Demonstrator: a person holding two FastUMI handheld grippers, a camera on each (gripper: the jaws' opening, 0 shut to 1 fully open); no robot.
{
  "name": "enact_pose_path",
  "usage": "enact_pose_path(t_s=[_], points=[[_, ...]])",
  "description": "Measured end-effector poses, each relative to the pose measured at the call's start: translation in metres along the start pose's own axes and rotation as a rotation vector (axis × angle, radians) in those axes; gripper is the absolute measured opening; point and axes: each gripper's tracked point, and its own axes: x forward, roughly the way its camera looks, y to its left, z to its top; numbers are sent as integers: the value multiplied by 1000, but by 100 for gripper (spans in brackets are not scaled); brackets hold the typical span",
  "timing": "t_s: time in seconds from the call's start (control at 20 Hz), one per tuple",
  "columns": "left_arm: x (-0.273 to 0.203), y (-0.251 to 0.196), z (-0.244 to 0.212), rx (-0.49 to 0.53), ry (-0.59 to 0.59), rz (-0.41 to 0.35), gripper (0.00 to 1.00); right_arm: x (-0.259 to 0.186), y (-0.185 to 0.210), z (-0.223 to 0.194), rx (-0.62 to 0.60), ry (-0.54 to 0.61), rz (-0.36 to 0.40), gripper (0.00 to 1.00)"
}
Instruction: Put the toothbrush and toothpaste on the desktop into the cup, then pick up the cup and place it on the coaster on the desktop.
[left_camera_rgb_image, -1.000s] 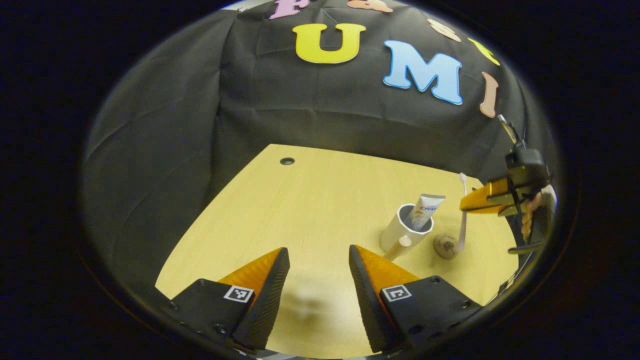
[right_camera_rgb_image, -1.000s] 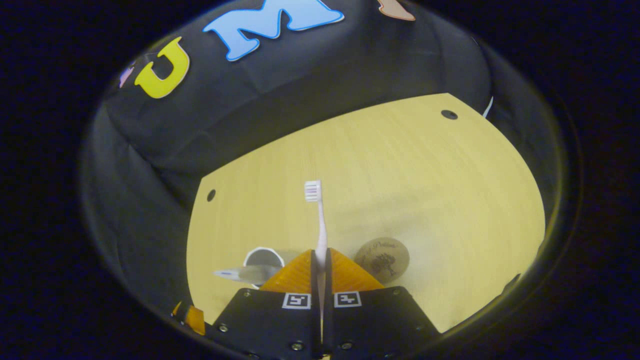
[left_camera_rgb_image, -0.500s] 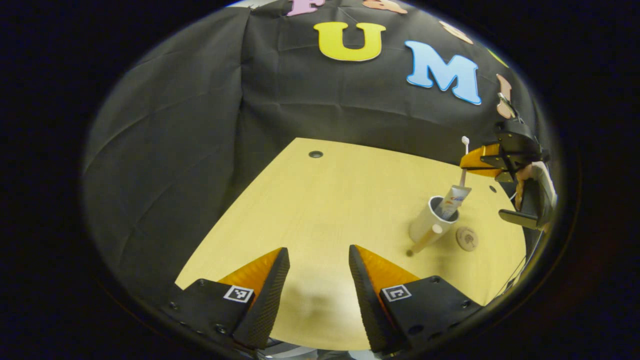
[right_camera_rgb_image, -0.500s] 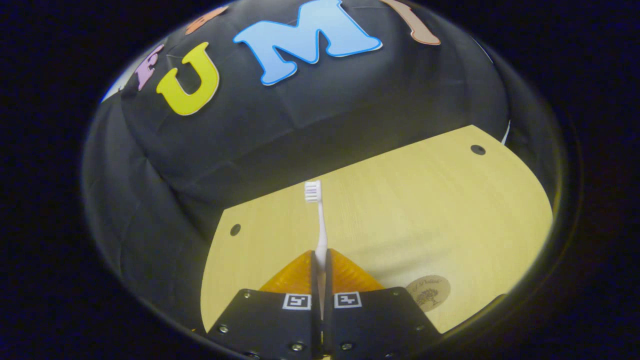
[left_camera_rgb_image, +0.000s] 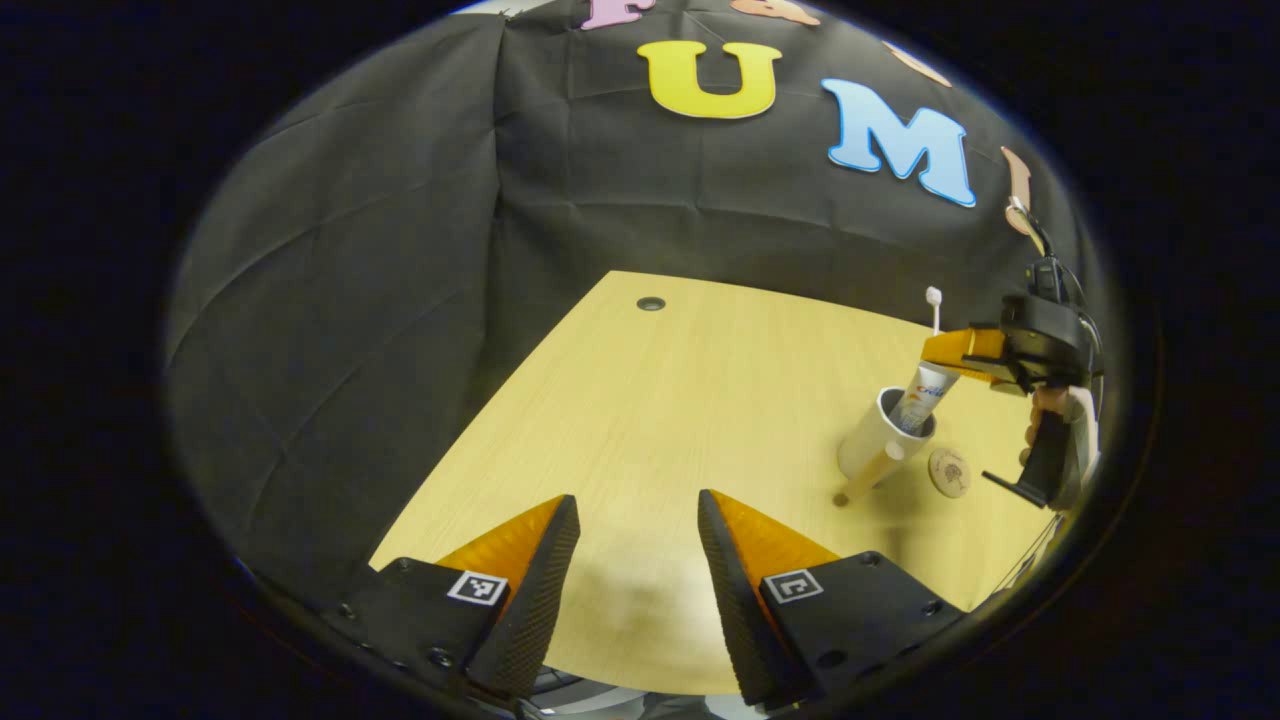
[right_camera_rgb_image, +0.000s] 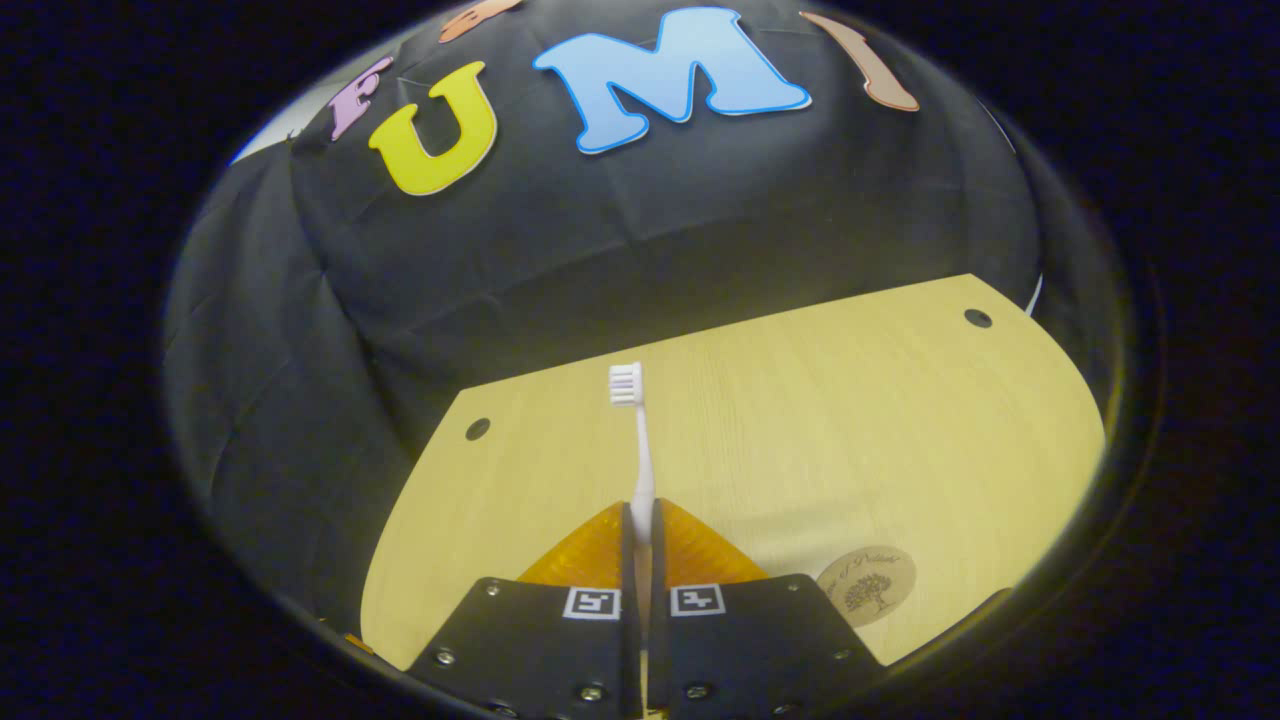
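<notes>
In the left gripper view a white cup with a side handle stands far right on the wooden desktop. The toothpaste tube leans inside it. Beside the cup lies a round cork coaster. My right gripper hovers just above the cup's mouth, shut on a white toothbrush that stands upright. In the right gripper view the toothbrush rises bristles-up from between the closed fingers of that gripper, with the coaster low at the right. My left gripper is open over the near desk edge, holding nothing.
A person's hand holds the right gripper's handle at the far right. Small round holes mark the desktop's far corners. Black cloth walls close the booth behind and to the left of the desk.
The right gripper rose with the toothbrush and shifted from beside the coaster to above the cup. The left gripper drew back slightly, staying open.
</notes>
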Motion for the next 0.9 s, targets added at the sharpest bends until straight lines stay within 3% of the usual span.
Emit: enact_pose_path(t_s=[0.15,0.3,0.35,0.55,0.65,0.7,0.8,0.9], points=[[21,-24,12,19,-4,-30,82,-11,1,-11,-9,8,15,9],[32,-59,29,34,-4,-64,82,-26,1,-18,-25,9,29,10],[35,-64,27,40,-4,-74,75,-30,-2,-19,-30,4,23,11],[32,-86,27,76,-18,-116,75,-43,-7,-33,-57,26,29,12],[32,-97,28,95,-25,-132,82,-47,-11,-36,-65,35,24,12],[30,-102,28,101,-29,-140,75,-50,-12,-35,-61,30,25,12],[29,-114,32,115,-36,-166,82,-57,-16,-30,-58,16,21,12],[27,-125,36,138,-44,-198,78,-62,-22,-30,-56,16,14,12]])
